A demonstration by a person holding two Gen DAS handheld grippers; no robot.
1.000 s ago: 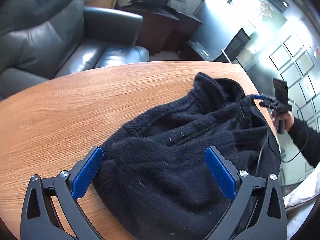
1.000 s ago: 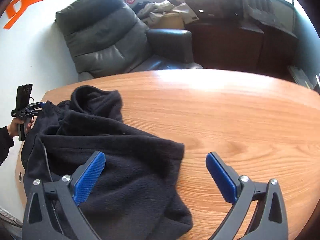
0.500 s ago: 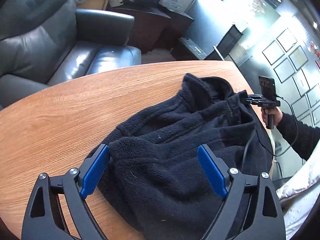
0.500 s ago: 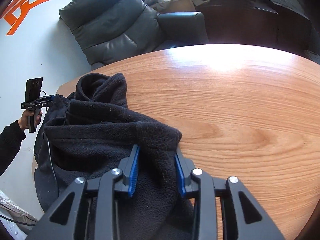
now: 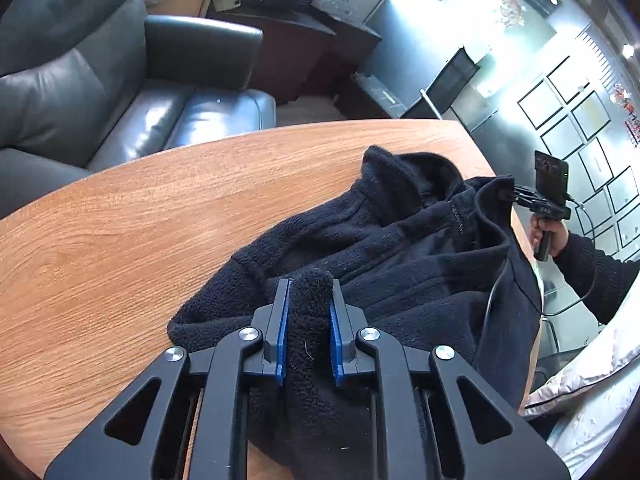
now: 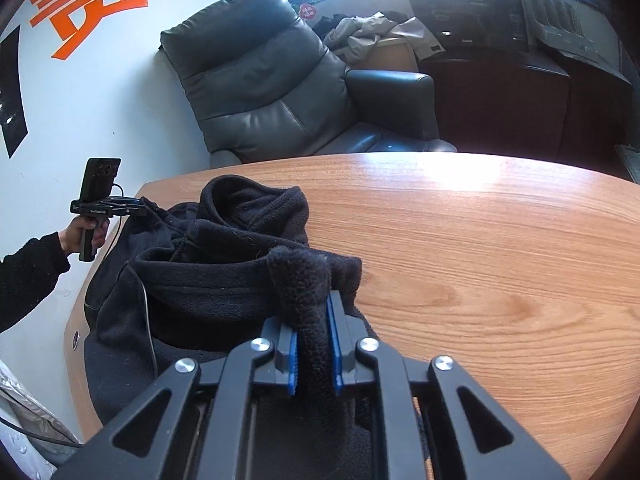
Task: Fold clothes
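Note:
A black fleece jacket [image 5: 400,248] lies bunched on the wooden table [image 5: 120,216], collar standing up at the far end. My left gripper [image 5: 308,300] is shut on a thick fold of the fleece at its near edge. In the right wrist view the same jacket [image 6: 224,272] lies at the table's left end [image 6: 500,264]. My right gripper [image 6: 314,316] is shut on another raised fold of the fleece. Each gripper shows at the edge of the other's view, held in a hand: the right one [image 5: 532,200], the left one [image 6: 116,206].
A dark leather armchair [image 6: 272,92] stands just beyond the table's far edge. A dark cabinet [image 6: 500,100] with clothes and boxes stands behind it. A thin cable [image 6: 146,320] runs across the jacket. White bedding [image 5: 580,392] lies off the table's right side.
Both grippers went from wide open over the jacket to shut on folds of fleece; the right closed first, then the left. The gripped fleece now stands raised between the pads.

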